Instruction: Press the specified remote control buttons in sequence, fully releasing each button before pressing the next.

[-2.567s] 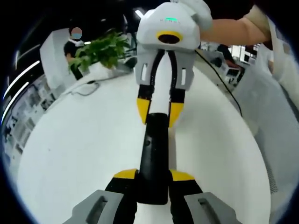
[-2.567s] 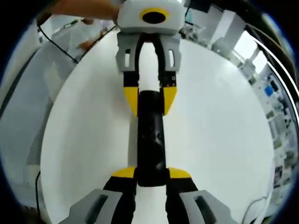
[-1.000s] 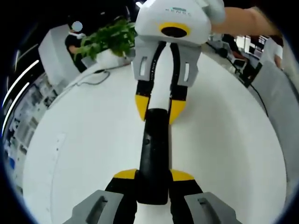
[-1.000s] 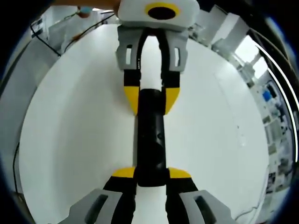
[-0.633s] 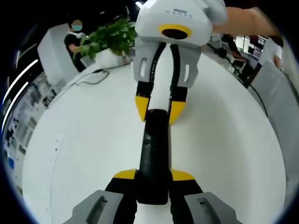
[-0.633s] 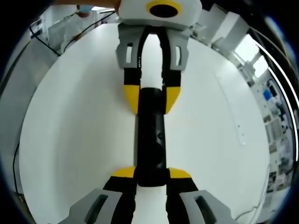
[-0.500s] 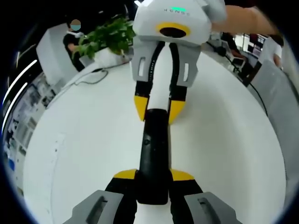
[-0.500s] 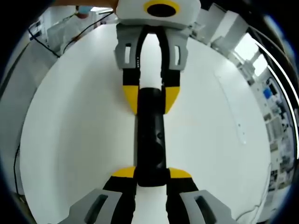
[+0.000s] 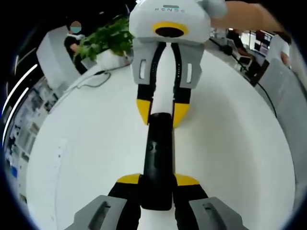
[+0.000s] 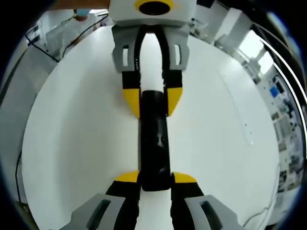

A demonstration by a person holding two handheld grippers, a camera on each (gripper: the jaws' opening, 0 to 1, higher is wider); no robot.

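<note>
A long black remote control (image 9: 158, 158) is held in the air above a white table (image 9: 86, 158), one gripper on each end. In the left gripper view my left gripper (image 9: 158, 180) is shut on its near end, and the right gripper (image 9: 160, 111) grips its far end from the opposite side. In the right gripper view the same remote control (image 10: 154, 143) runs up the middle, with my right gripper (image 10: 155, 178) shut on the near end and the left gripper (image 10: 151, 101) clamped on the far end. A small button shows on the remote's side.
The round white table (image 10: 225, 143) spreads under both grippers. At its far edge stand a green plant (image 9: 108, 43) and a cable (image 9: 93, 79). A person (image 9: 72, 36) sits behind the plant. A hand and forearm (image 9: 244, 17) hold the right gripper.
Both views have shifted a little as the hands moved; the opposite gripper sits slightly further left in each. The remote stays clamped at both ends.
</note>
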